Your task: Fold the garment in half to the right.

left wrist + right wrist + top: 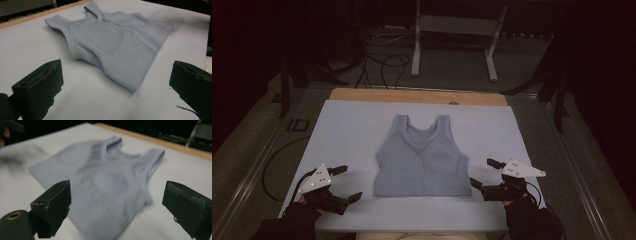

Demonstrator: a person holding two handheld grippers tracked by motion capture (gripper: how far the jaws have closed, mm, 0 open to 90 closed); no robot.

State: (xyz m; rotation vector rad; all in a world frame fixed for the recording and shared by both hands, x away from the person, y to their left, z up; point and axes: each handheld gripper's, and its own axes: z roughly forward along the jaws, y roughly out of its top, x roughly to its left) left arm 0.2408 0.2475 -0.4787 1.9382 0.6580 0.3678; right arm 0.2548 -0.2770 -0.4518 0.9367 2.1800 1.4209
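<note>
A dim room is seen around a table (337,130) covered by a pale sheet, with a strip of bare wood at its far edge; beyond that edge a metal stand (452,30) and dark cables (384,65) are seen on the floor. A light grey-blue tank top (422,157) is laid flat on the sheet, straps toward the far side and hem toward the person.

The left gripper (343,182) is held low over the sheet, with the top off to its right and a stretch of bare sheet left between the jaws and the garment's side. Its jaws are spread wide — nothing is held between them. In the left gripper view the tank top (117,45) is seen ahead of the open jaws, its near hem corner lying between them but farther out.

The right gripper (484,174) is held at the garment's other side, with the hem corner just beside its nearer jaw; whether they touch cannot be told. Its jaws are likewise wide apart and empty. In the right gripper view the tank top (105,185) is seen blurred, directly ahead of the jaws and reaching down between them.
</note>
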